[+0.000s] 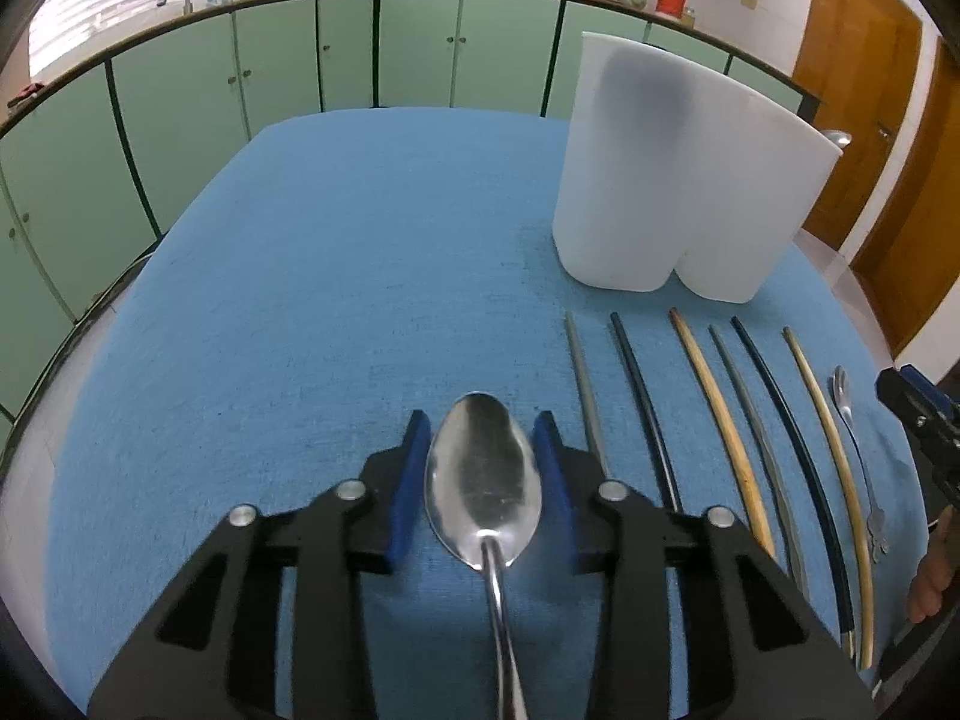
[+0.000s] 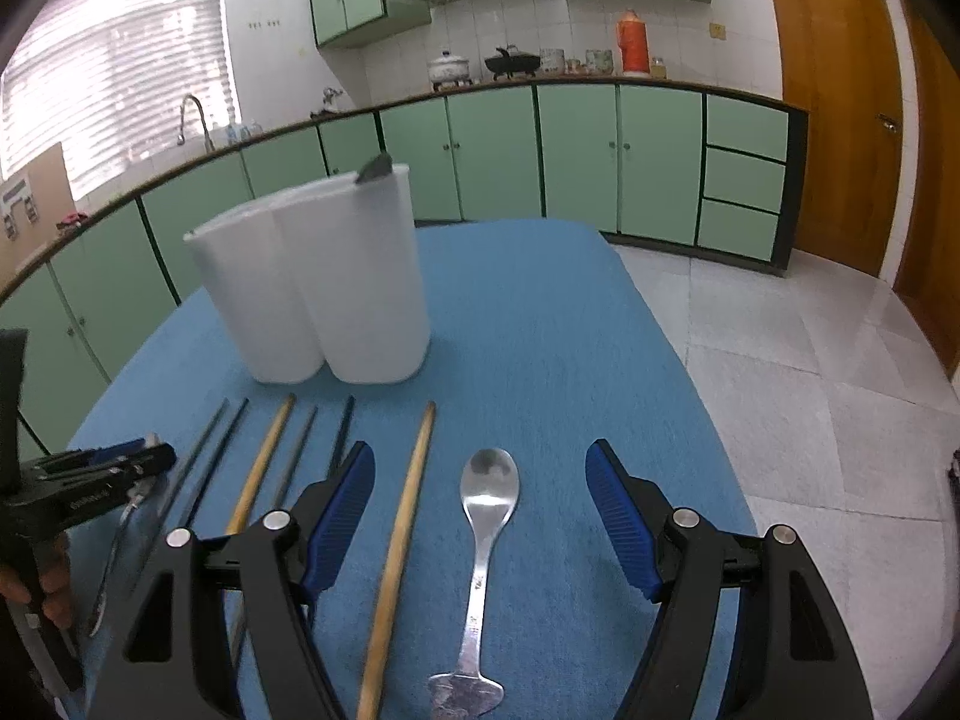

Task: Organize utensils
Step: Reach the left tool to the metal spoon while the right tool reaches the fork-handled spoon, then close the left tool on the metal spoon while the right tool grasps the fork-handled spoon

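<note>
Blue-covered table (image 1: 312,276) with a white two-lobed utensil holder (image 1: 684,180) standing toward its far right side; a grey utensil tip (image 2: 373,170) shows above one rim in the right wrist view. The table's left half is bare cloth out to the rounded far edge, beyond which run green cabinets (image 1: 282,72); in the right wrist view the right edge drops to tiled floor (image 2: 810,360). In front of the holder, six chopsticks (image 1: 717,420) lie side by side, apart from one another, with a small spoon (image 2: 487,546) at the right end of the row, just beside the last pale chopstick (image 2: 401,546). The left gripper (image 1: 483,468) is held low over the table, its blue pads partly closed and flanking the bowl of a large metal spoon (image 1: 483,480), whose handle runs back between the fingers; whether the pads actually touch the bowl cannot be told. The right gripper (image 2: 480,516) hovers with its fingers wide apart, straddling the small spoon and pale chopstick, gripping nothing.
</note>
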`<action>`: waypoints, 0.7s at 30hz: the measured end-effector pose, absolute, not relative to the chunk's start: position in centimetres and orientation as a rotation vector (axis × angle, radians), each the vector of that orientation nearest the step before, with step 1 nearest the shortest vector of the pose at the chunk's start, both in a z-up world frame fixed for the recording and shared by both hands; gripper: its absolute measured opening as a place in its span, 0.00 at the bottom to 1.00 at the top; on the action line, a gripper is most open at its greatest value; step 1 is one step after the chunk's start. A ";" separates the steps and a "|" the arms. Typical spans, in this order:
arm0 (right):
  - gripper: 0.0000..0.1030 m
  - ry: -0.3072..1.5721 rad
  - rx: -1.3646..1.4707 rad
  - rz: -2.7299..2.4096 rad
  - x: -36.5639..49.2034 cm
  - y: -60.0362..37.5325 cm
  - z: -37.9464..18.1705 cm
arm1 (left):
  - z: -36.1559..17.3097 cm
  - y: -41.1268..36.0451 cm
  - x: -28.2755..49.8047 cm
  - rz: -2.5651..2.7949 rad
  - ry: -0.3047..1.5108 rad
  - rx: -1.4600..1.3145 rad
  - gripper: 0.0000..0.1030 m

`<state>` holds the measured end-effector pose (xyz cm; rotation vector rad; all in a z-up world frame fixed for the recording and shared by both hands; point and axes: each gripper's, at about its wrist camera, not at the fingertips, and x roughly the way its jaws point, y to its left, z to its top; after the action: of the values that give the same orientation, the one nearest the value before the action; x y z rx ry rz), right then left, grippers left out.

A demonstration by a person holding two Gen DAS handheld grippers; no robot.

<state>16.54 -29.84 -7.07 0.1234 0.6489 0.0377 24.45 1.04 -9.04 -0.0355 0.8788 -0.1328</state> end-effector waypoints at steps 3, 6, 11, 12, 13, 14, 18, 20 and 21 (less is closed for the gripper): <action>0.68 0.678 0.099 0.028 16.8 -29.7 -7.3 | -9.0 1.0 24.4 -0.137 0.878 -0.046 0.33; 0.61 0.703 0.083 0.035 17.0 -29.6 -7.8 | -8.9 1.2 24.4 -0.140 0.876 -0.061 0.33; 0.51 0.752 0.081 0.025 17.7 -29.9 -8.4 | -8.8 1.4 24.3 -0.142 0.871 -0.066 0.33; 0.50 0.761 0.081 0.027 17.9 -29.9 -8.5 | -8.8 1.4 24.3 -0.141 0.869 -0.066 0.33; 0.50 0.766 0.081 0.029 18.0 -29.9 -8.5 | -8.8 1.5 24.3 -0.139 0.867 -0.065 0.33; 0.49 0.772 0.082 0.030 18.2 -30.0 -8.6 | -8.7 1.4 24.3 -0.139 0.865 -0.065 0.33; 0.44 0.794 0.072 0.033 18.8 -29.7 -8.8 | -8.6 1.3 24.1 -0.139 0.858 -0.063 0.33; 0.40 0.814 0.076 0.026 19.2 -29.8 -9.0 | -8.5 1.3 24.1 -0.141 0.857 -0.062 0.33; 0.39 0.822 0.080 0.027 19.5 -29.8 -9.1 | -8.5 1.3 24.1 -0.142 0.856 -0.063 0.33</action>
<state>19.46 -29.84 -9.13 0.0800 0.8222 0.0272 24.09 1.28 -8.51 -0.0626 0.8562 -0.1421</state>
